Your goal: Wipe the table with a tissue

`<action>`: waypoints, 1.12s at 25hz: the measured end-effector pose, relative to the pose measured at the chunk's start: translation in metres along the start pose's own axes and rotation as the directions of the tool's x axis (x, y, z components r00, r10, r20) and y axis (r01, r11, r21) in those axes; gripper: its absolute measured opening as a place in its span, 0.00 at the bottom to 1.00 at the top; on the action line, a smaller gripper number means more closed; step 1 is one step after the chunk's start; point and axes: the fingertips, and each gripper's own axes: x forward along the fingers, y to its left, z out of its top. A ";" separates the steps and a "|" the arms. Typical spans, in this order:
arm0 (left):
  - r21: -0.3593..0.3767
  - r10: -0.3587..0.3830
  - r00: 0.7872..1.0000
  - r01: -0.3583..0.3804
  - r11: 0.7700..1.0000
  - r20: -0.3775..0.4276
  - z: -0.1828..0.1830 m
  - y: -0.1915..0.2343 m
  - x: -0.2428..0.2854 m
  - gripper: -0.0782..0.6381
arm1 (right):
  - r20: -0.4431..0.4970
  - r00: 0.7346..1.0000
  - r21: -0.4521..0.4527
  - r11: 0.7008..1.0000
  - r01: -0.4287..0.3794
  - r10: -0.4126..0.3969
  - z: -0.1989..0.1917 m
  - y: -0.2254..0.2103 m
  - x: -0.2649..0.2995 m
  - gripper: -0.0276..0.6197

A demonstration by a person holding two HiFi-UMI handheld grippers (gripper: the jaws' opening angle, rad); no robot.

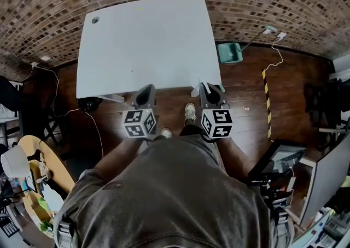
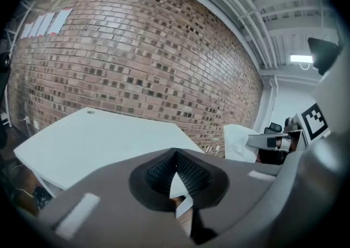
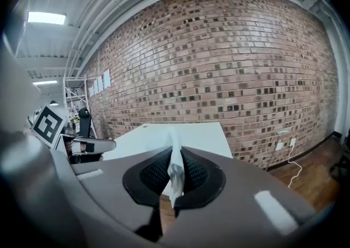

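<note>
The white table stands against the brick wall, its top bare. A person holds both grippers just off its near edge. My right gripper is shut on a crumpled white tissue, which stands pinched upright between the black pads. The tissue also shows to the right in the left gripper view, and as a white scrap in the head view. My left gripper is shut, its pads meeting at the tips with nothing between them. Both point toward the table.
A teal dustpan with a long handle lies on the wood floor right of the table. A yellow-black striped pole and a white cable lie further right. Cluttered furniture stands at the lower left and right.
</note>
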 end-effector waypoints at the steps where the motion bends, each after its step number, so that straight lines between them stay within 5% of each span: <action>1: 0.002 0.008 1.000 -0.008 1.000 -0.005 0.002 0.000 0.008 0.11 | -0.004 1.000 0.000 1.000 -0.006 0.006 0.003 -0.007 0.007 0.08; 17: -0.010 0.143 0.989 -0.144 0.990 -0.042 0.035 -0.016 0.113 0.11 | -0.091 0.986 0.007 0.990 -0.138 0.138 0.023 -0.099 0.098 0.08; 28: -0.024 0.125 0.990 -0.127 0.992 -0.066 0.044 0.014 0.134 0.11 | -0.124 0.988 0.010 0.996 -0.086 0.087 0.029 -0.103 0.137 0.08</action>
